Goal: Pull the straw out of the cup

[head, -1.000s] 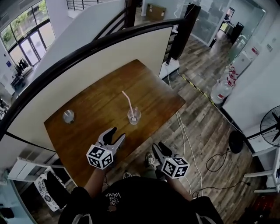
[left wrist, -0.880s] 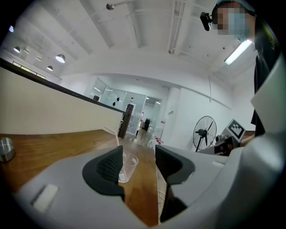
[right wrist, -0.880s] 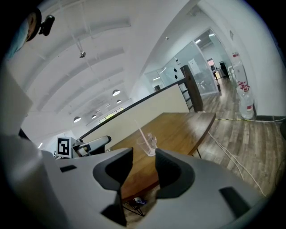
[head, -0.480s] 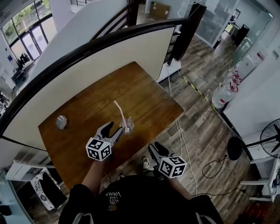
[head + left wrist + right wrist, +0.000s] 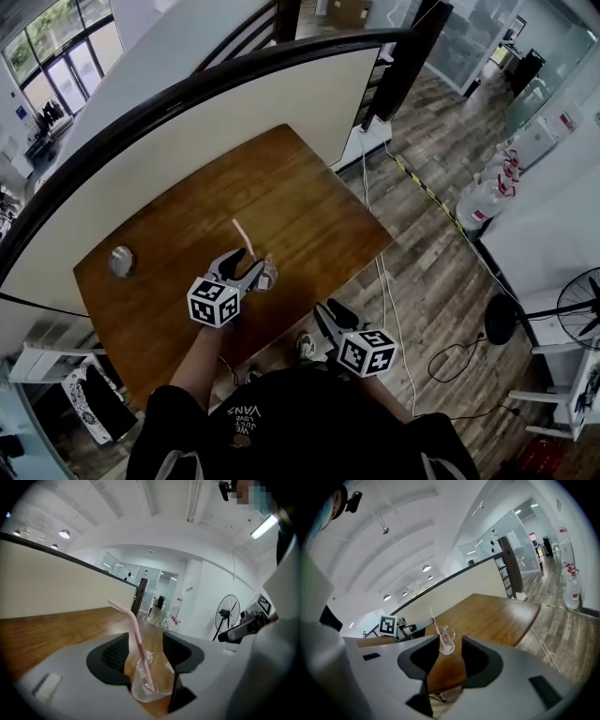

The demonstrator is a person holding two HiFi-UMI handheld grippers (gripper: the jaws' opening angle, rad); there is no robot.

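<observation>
A clear plastic cup [image 5: 266,277] stands near the front edge of the wooden table [image 5: 300,202], with a pink bent straw [image 5: 243,237] leaning out of it to the upper left. My left gripper [image 5: 244,270] is open and right at the cup. In the left gripper view the cup [image 5: 152,682] sits low between the two jaws of the left gripper [image 5: 146,653], and the straw [image 5: 134,632] rises up through the gap. My right gripper [image 5: 328,314] hangs open off the table's near edge; from the right gripper [image 5: 444,660] view the cup [image 5: 446,645] is some way ahead.
A small round glass object [image 5: 121,261] sits at the table's left end. A cream partition with a black rail [image 5: 187,103] runs behind the table. Cables [image 5: 394,281] trail on the wood floor at right, beyond them water bottles [image 5: 483,197] and a fan [image 5: 577,314].
My left gripper has moved forward over the table until its open jaws reach the cup. The right gripper has stayed low by the table's edge.
</observation>
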